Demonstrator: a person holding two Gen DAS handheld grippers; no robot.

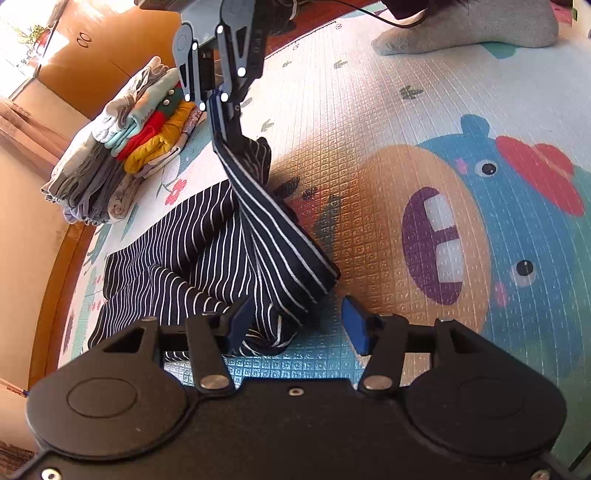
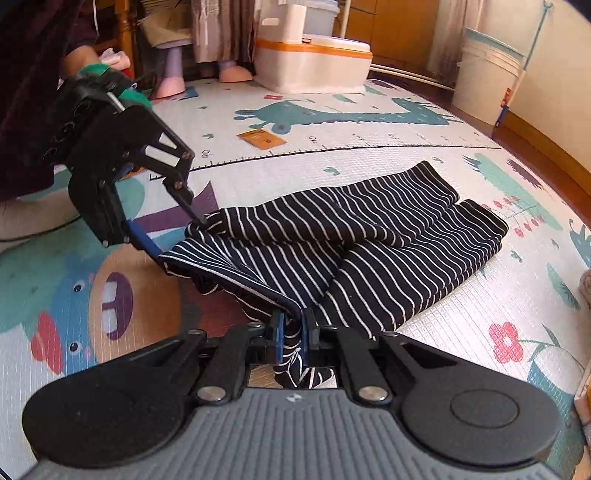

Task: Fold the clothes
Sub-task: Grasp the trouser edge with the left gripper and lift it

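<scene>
Striped garment (image 2: 369, 254), navy with thin white lines, lies part-folded on the play mat (image 2: 369, 162); from the right wrist view I read two leg-like panels running side by side toward the far right, so probably trousers or leggings, though I cannot be sure. The near hem is bunched and lifted off the mat. My right gripper (image 2: 292, 338) has that hem: jaws nearly closed, a fold of striped cloth pinched between the blue pads and trailing back under the camera. In the left wrist view the same gripper (image 1: 218, 110) appears from outside, with a taut band of fabric hanging down from it to the pile. My left gripper (image 1: 299, 325) is spread wide with nothing in it; its left pad sits at the edge of the crumpled cloth, its right pad over bare mat. From the right wrist view its tips (image 2: 177, 229) are just at the opposite corner of the hem. I judge the step as gathering the second corner before a fold. Next move, as I see it: ease the left gripper onto that corner, close, then carry both corners across together, keeping the edge level. A stack of folded clothes (image 1: 122, 147) waits at the mat's far edge, well apart. A socked foot (image 1: 461, 33) stands beyond.
</scene>
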